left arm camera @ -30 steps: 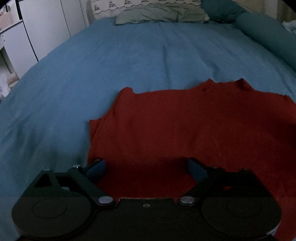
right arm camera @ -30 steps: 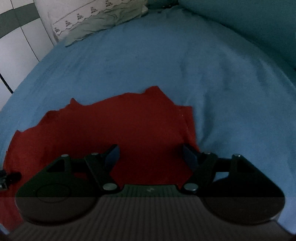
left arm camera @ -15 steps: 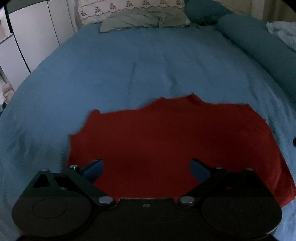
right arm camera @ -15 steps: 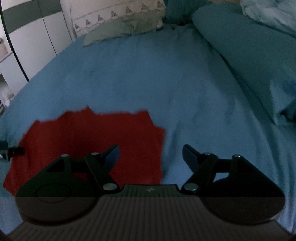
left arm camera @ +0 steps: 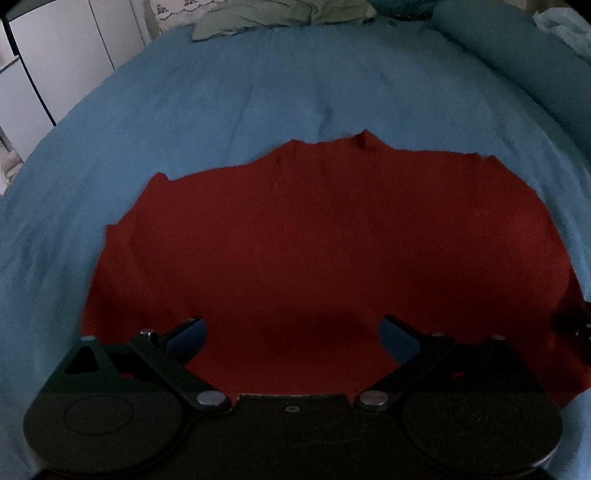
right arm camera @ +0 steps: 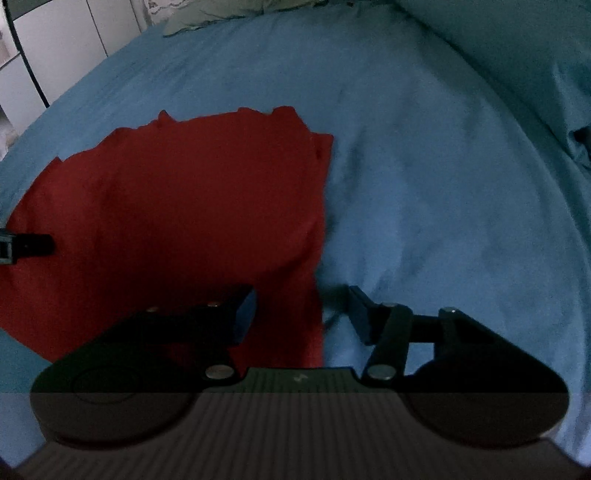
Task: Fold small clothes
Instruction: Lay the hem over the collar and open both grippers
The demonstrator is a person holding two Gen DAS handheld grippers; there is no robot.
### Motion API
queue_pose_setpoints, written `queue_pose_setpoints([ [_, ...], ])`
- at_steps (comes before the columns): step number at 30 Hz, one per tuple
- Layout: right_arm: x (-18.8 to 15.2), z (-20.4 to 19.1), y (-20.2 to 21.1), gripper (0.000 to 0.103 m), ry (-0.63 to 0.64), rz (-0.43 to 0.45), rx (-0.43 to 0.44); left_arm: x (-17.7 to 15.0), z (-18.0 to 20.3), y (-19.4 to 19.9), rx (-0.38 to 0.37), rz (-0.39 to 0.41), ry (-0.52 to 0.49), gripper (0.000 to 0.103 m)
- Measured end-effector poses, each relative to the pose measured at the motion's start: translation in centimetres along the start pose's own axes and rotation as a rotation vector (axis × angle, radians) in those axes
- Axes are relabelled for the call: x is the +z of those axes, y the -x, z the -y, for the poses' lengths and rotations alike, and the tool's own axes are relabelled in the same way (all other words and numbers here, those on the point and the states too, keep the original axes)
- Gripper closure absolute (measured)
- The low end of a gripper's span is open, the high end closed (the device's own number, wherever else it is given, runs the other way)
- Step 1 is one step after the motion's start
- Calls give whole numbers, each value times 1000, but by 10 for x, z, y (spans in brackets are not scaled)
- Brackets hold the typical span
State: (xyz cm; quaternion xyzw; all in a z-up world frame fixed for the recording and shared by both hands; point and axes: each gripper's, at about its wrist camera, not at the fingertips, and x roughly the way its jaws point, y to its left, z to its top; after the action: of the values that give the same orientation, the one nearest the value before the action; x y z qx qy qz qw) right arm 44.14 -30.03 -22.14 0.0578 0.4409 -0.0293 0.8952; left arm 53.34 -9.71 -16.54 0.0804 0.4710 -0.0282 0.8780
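A small red garment (left arm camera: 317, 243) lies spread flat on the blue bed sheet (left arm camera: 258, 92). My left gripper (left arm camera: 293, 338) is open and empty, low over the garment's near edge. In the right wrist view the garment (right arm camera: 177, 206) fills the left half. My right gripper (right arm camera: 301, 314) is open and straddles the garment's right edge, left finger over the red cloth, right finger over the sheet. The left gripper's tip (right arm camera: 26, 245) shows at the far left of the right wrist view.
A rolled teal duvet (left arm camera: 524, 62) runs along the right side of the bed. A grey-green pillow (left arm camera: 277, 16) lies at the head. White cupboard doors (left arm camera: 66, 55) stand to the left of the bed.
Both grippers have pulled back from the garment and then come lower toward it. The right gripper has shifted right to the garment's right edge, and its fingers stand somewhat closer together.
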Motion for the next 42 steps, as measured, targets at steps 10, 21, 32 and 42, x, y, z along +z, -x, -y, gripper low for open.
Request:
queue_pose_setpoints([
  [10, 11, 11, 1, 76, -112, -47, 115, 0, -10, -35, -24, -109, 60, 0],
  [21, 64, 2, 60, 77, -493, 51, 415, 6, -23, -40, -89, -154, 68, 0],
  [32, 121, -247, 13, 77, -33, -91, 734, -55, -167, 15, 24, -70, 107, 5],
  [42, 78, -336, -71, 45, 98, -225, 647, -106, -207, 10, -58, -83, 114, 5],
])
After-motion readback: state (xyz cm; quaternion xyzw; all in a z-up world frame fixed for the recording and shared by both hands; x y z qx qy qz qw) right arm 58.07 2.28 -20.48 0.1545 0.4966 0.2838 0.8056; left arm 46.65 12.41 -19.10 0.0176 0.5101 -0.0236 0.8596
